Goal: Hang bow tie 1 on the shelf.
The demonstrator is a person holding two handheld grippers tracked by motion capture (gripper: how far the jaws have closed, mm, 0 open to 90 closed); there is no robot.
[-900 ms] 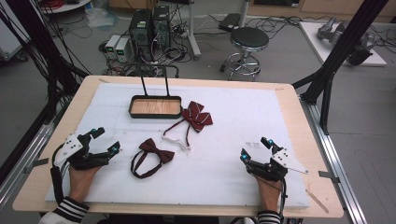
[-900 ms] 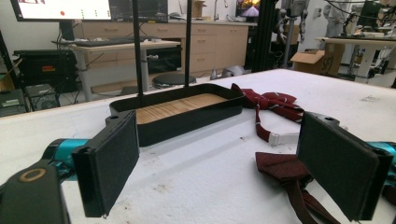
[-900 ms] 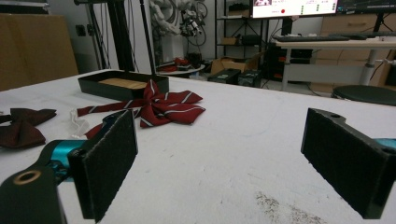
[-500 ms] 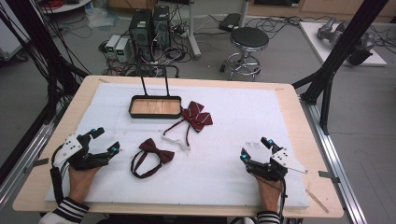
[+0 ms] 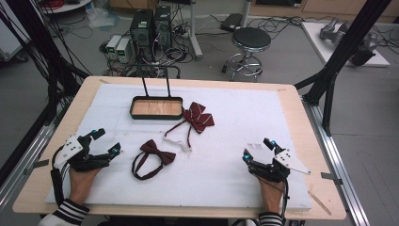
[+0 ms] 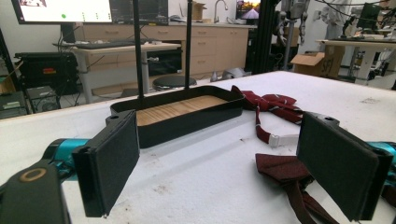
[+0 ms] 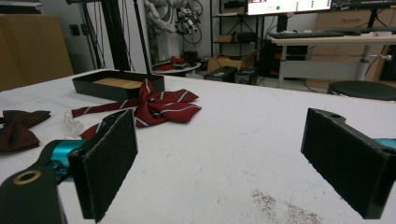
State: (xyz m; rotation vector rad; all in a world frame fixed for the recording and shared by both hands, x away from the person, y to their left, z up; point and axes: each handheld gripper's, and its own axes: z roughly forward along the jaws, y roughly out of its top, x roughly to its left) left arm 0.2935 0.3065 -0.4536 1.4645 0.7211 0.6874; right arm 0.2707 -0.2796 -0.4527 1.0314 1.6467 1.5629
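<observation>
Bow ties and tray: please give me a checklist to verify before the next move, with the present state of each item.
1. Left gripper open, nothing between the jaws: ok.
2. Right gripper open, nothing held: ok.
3. Plain bow tie lies free on the white mat, apart from both grippers: ok.
4. Striped bow tie beside the tray, not inside: ok.
5. Tray holds nothing: ok.
6. Straps untangled: cannot tell.
</observation>
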